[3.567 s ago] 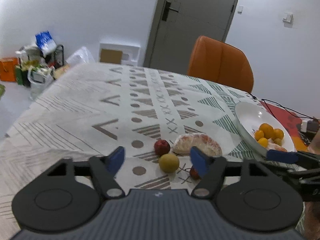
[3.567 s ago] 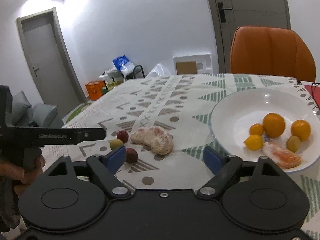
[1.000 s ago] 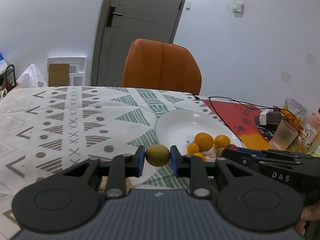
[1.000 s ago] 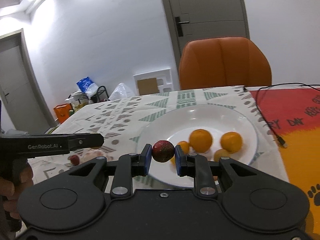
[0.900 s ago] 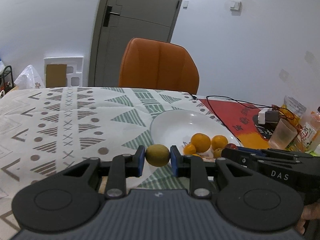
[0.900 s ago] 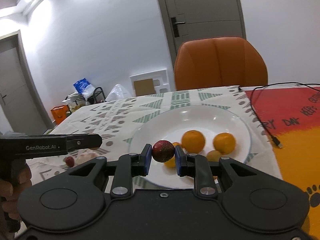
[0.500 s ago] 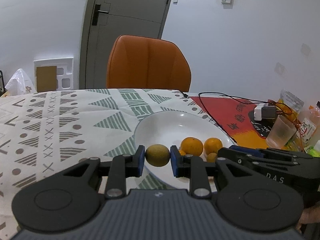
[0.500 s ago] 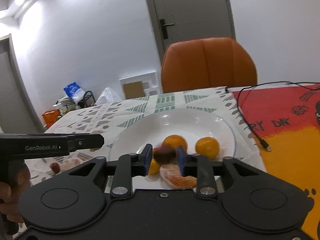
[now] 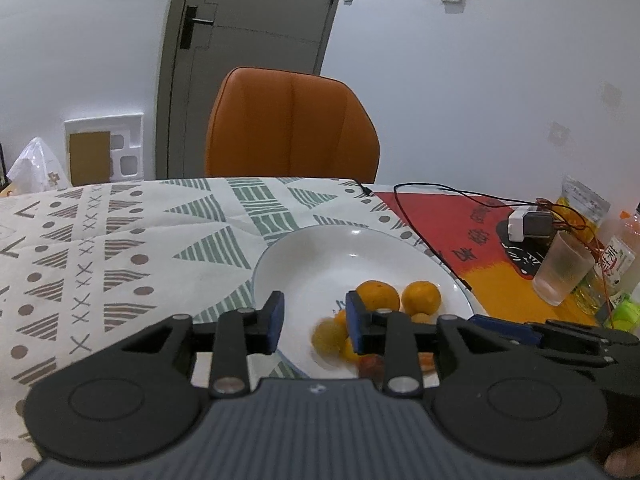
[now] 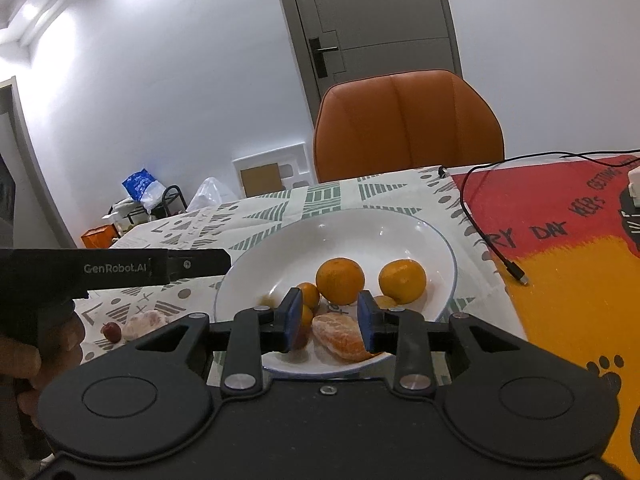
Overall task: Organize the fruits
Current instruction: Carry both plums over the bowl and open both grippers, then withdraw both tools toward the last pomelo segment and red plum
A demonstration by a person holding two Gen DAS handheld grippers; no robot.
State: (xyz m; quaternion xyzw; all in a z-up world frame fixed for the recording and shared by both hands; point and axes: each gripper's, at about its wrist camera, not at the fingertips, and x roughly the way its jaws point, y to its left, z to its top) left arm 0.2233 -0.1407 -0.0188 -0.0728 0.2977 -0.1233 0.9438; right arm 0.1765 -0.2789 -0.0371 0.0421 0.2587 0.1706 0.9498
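White walls, a grey door and an orange chair (image 9: pixel 292 124) stand behind the tabletop (image 9: pixel 120 240), which wears a soft cloth printed with triangles, dots and crosses; a red and yellow mat (image 10: pixel 560 248) lies beside it with a black cable (image 10: pixel 480 232) trailing across.

Both tongs hover over the plate (image 9: pixel 320 252), a wide, shallow dish of glossy white. The left tongs (image 9: pixel 314 316) are opening, and a blurred yellow-green fruit (image 9: pixel 330 336) sits below the gap, clear of the pads, apparently dropping onto the plate. The right tongs (image 10: pixel 328 320) stand a little apart with nothing gripped; a dark red fruit (image 10: pixel 301 336) peeps from behind the left pad, lying on the plate next to a peeled segment (image 10: pixel 340 338).

The step in hand looks like release. Round, smooth fruit rolls, so it seems wise to let go low and toward the plate's hollow, then lift straight away without nudging the pile. The mandarins (image 10: pixel 340 280) have dimpled, waxy skin; the peeled piece is soft, pithy and easily crushed.

On the cloth, well apart from the plate, a small red fruit (image 10: pixel 111 330) and a pale peeled chunk (image 10: pixel 146 322) remain to be gathered.
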